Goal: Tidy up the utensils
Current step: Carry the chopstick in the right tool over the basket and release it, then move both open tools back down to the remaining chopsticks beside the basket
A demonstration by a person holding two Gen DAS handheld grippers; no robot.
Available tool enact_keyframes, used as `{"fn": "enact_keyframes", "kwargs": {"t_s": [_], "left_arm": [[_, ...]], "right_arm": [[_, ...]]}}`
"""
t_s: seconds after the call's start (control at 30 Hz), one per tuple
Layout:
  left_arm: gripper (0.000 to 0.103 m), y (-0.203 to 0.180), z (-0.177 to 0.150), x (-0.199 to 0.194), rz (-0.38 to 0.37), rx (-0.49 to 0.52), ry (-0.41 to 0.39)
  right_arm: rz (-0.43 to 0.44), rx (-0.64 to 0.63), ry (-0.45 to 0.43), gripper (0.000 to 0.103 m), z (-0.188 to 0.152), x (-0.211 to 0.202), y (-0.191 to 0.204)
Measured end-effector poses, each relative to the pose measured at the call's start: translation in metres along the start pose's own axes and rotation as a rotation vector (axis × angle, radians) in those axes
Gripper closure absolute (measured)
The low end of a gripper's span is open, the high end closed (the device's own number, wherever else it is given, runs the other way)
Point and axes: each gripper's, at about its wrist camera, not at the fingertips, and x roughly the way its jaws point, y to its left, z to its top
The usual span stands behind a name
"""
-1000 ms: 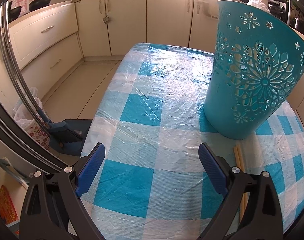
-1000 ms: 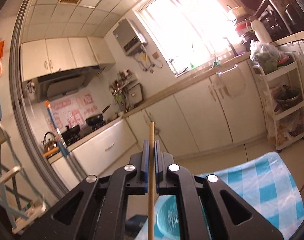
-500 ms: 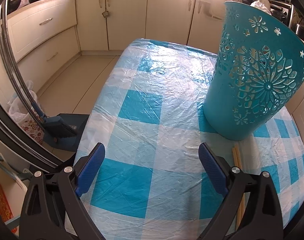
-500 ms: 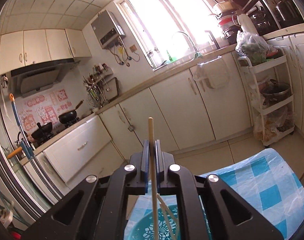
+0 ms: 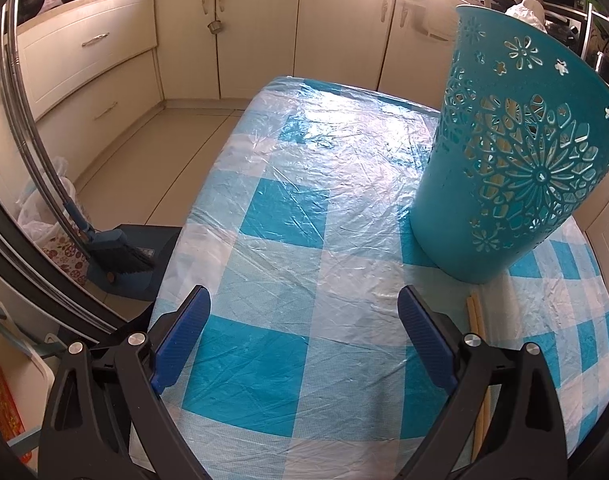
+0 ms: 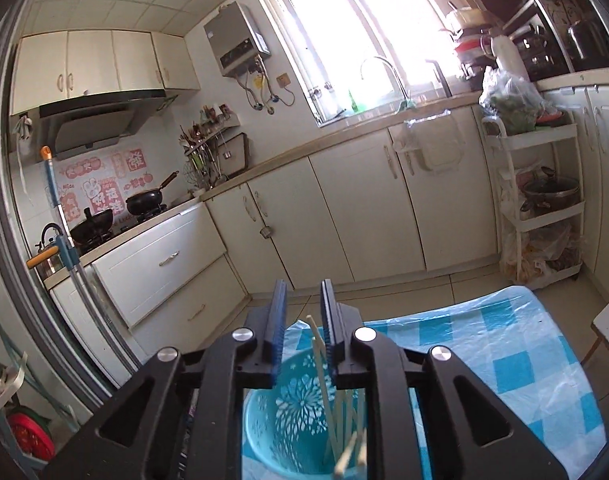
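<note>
Teal basket (image 5: 516,168) on the checked desk (image 5: 304,240), chopsticks (image 6: 336,412) inside.
Right gripper (image 6: 302,320) parted above it; left gripper (image 5: 304,336) spread wide, empty.

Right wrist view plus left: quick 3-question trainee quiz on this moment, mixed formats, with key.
1. True or false: the right tool is clamped on a chopstick.
2. Where do the loose chopsticks lie on the table? A) inside the basket B) beside the basket base, near the left tool's right finger C) on the floor
3. Fill in: the left tool is ____ and holds nothing.

Key: 1 false: its jaws are apart above the teal basket, with chopsticks standing inside. 2 B. 3 open.
</note>
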Motion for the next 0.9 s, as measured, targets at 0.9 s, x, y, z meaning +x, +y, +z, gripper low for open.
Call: {"fn": "enact_keyframes", "kwargs": {"t_s": [0.9], "left_arm": [[0.011, 0.002, -0.001, -0.001, 0.011, -0.021, -0.003]], "right_arm": [[-0.15, -0.149, 0.629, 0.084, -0.178, 0.058, -0.011]]}}
